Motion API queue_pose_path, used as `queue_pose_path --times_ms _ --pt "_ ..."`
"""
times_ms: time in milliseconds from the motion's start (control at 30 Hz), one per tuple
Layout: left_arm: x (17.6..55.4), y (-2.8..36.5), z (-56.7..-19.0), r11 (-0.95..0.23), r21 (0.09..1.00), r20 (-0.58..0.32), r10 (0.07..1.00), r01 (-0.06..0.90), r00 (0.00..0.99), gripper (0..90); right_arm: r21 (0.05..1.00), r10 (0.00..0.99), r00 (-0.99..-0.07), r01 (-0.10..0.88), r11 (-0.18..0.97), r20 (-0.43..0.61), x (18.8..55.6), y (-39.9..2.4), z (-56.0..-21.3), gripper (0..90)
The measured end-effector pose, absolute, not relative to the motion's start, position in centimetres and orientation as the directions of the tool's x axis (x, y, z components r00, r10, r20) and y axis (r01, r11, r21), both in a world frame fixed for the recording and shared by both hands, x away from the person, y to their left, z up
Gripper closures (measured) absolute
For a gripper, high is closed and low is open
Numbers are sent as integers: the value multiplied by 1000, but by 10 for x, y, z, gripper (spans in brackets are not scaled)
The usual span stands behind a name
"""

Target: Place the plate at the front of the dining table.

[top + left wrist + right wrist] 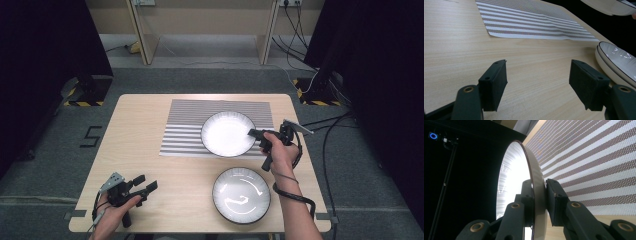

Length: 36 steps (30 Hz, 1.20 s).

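Note:
A white ribbed plate with a dark rim (pixel 228 133) is over the striped placemat (pixel 185 130). My right gripper (pixel 255 133) is shut on its right rim. In the right gripper view the jaws (pixel 539 192) pinch the plate's edge (pixel 537 175), one pad inside and one beneath, with the placemat (pixel 594 165) behind. In the left gripper view this plate (pixel 609 5) appears raised off the mat. A second dark-rimmed plate (pixel 241 195) lies on the table near the front right. My left gripper (pixel 145 182) rests low at the front left, open (pixel 537 72) with nothing between its fingers.
The wooden table (pixel 140 150) has bare room on its left half. The second plate (pixel 616 60) lies just right of my left gripper, with the placemat (pixel 531 25) beyond. Cables (pixel 330 130) trail off the table's right side; dark stands flank the table.

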<state>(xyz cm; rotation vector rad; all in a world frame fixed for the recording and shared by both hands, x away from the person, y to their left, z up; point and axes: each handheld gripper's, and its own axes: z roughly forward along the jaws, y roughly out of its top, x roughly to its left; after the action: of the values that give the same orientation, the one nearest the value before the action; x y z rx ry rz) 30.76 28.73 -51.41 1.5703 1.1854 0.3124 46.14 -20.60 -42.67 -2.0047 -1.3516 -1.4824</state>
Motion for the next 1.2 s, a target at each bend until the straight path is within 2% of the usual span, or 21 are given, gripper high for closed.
queue_pose_path --times_ms 1200 --pt "308 288 -514 89 853 -367 803 514 469 300 296 514 14 804 -516 857 487 -195 -417 767"
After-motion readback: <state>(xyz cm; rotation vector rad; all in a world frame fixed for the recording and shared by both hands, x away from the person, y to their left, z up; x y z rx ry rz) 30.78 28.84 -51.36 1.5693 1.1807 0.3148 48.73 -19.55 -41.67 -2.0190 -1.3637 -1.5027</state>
